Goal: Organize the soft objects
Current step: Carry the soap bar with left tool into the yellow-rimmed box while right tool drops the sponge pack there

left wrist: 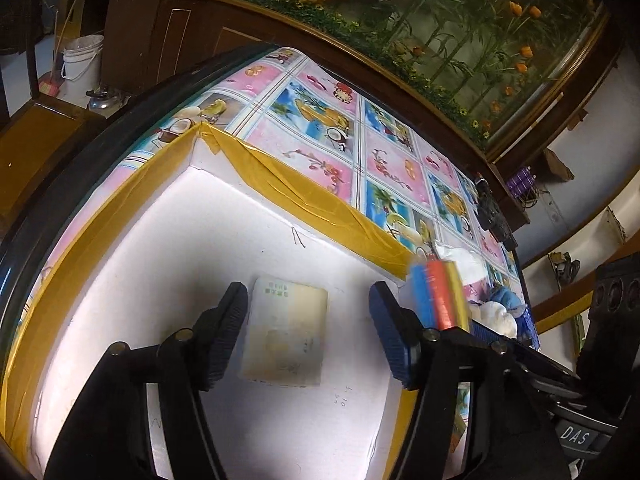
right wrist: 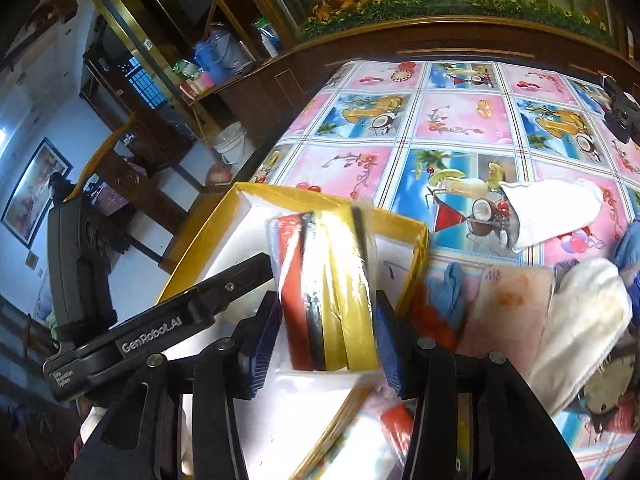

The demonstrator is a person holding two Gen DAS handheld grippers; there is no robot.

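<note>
A: Fruit-print tablecloth (right wrist: 460,128) under a white box (left wrist: 224,248) with yellow-taped rim. Left gripper (left wrist: 308,332) empty, jaws half open, straddling the beige sponge (left wrist: 286,332) flat on the box floor.

B: Right gripper (right wrist: 326,320)?

A: Jaws bracket the wrapped sponge pack (right wrist: 328,288) over the box edge; pad contact unclear, so grip can't be confirmed. Pack's long axis runs 6 to 12.

B: Step?

A: Likely placing. Next: lower the pack inside. Loose cloths (right wrist: 560,208) wait at 3 o'clock.
</note>
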